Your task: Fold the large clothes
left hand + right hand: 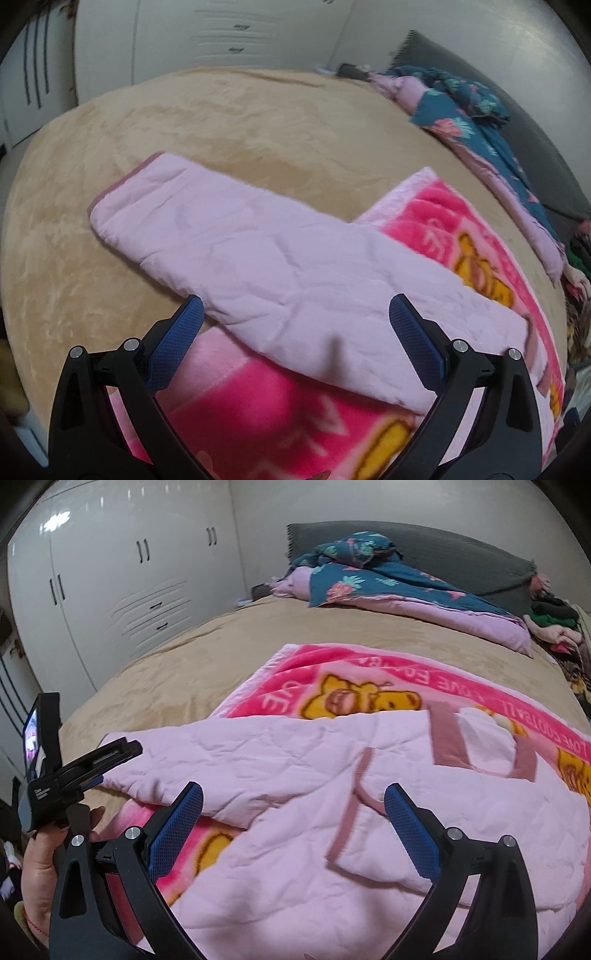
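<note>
1. Bedspread (192, 646), tan, carries the pink cartoon blanket (369, 679).
2. On that blanket lies your pale pink quilted garment (295, 794), sleeve (221, 229) stretched off its edge; folding seems barely begun.
3. Your left gripper (295, 332) and right gripper (293, 814) hover over it, fingers spread, empty: you'd likely pinch the sleeve next.

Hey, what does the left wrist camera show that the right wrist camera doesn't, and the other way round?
Only the left wrist view shows the pink garment's long sleeve stretched flat across the tan bedspread, cuff end included.

Only the right wrist view shows the garment's dusty-pink trimmed body, the left gripper from outside with the hand holding it, and a clothes pile by the headboard.

Both show the pink cartoon blanket under the garment, the teal floral quilt, white wardrobes, and each camera's own open blue-padded fingers; the right gripper holds nothing.
</note>
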Tool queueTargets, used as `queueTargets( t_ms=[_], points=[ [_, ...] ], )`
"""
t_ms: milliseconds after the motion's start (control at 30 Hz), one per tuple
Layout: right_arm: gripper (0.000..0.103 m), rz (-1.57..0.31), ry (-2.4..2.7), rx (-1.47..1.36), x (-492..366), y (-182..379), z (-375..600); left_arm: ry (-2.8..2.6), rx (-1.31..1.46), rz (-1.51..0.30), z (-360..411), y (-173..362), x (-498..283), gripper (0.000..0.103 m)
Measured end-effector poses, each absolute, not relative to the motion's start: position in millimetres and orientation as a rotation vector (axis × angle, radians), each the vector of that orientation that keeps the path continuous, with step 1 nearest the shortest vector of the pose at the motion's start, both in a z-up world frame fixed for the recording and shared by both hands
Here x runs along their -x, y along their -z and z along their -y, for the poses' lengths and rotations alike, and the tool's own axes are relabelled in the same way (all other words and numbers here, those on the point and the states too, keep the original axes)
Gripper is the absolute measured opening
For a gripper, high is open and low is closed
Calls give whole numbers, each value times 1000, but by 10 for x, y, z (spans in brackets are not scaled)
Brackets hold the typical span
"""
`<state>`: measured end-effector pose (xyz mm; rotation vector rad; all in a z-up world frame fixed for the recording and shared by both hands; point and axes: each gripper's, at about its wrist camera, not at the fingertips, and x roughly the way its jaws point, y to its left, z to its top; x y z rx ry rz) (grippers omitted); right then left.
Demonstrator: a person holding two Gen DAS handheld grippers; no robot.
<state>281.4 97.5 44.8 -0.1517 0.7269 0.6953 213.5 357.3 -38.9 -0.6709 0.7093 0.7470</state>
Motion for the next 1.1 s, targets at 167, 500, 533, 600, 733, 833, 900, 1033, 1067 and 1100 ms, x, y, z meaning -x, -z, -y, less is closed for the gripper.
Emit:
queueTargets(
  t_ms=[167, 500, 533, 600, 733, 833, 900, 1033, 1067, 1100],
  points=[
    [98, -751, -731, 189, -2804, -333, -1223, -819, 760, -716, -3802, 593, -2053, 94],
    [98, -814, -805, 278, -2793, -3, -1647, -896, 949, -682, -4193, 1004, -1884, 94],
    [98, -816, -813, 281, -2783, 20, -1674, -898, 961, -670, -4220, 1024, -1872, 94],
    [98, -816, -818, 280, -2769, 53, -1694, -900, 968, -648, -4260, 1032, -1849, 94],
    [98, -819, -818, 256, -2763, 72, -1615, -905, 996, -592, -4357, 1053, -1778, 94],
    [98, -805, -805, 249, -2758, 39, -1462, -897, 1035, -538, -4448, 1119, -1686, 94],
    [98, -799, -791, 240, -2776, 16, -1347, -887, 1053, -506, -4479, 1134, -1680, 94],
    [98, -780, -757, 210, -2812, -72, -1073, -911, 1016, -475, -4525, 1056, -1572, 53],
    [98, -773, -747, 198, -2822, -99, -993, -913, 1019, -460, -4536, 1045, -1537, 38],
    [98, -769, -740, 188, -2832, -124, -940, -911, 1029, -439, -4540, 1023, -1479, 32]
  ],
)
